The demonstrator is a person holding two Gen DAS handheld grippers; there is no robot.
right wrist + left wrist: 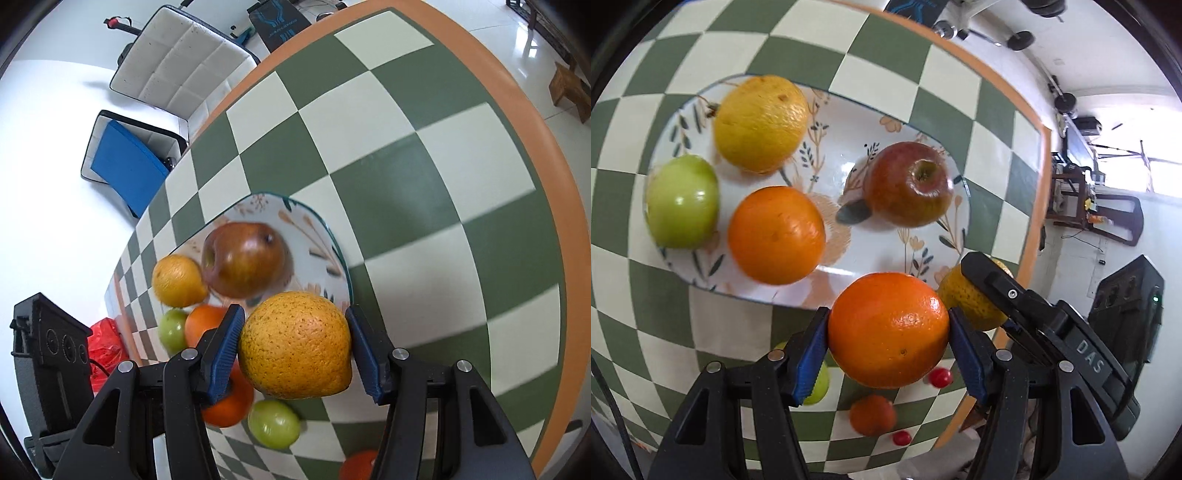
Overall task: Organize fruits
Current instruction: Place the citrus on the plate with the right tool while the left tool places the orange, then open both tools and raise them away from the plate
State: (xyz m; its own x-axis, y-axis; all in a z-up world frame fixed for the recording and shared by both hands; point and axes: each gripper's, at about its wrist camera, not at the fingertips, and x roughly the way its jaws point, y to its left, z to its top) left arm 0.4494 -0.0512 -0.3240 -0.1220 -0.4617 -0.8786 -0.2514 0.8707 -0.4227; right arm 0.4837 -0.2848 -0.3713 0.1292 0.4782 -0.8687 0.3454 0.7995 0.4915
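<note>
My left gripper point(888, 317) is shut on an orange point(888, 332), held just off the near rim of a floral plate point(923, 254). On the plate lie a yellow citrus point(761, 122), a green apple point(681, 201), another orange point(775, 234) and a red apple point(908, 184). My right gripper point(294, 314) is shut on a speckled yellow-orange citrus point(295, 347), above the plate's edge point(332, 236). In the left wrist view that citrus point(967, 299) shows beside my orange, under a black finger point(990, 277).
A green-and-cream checkered tablecloth point(406, 166) with an orange border covers the table. Loose on it are a green apple point(273, 422), a small orange point(872, 415) and two small red fruits point(940, 377). A black box point(48, 350) and chairs point(177, 66) stand beyond the table.
</note>
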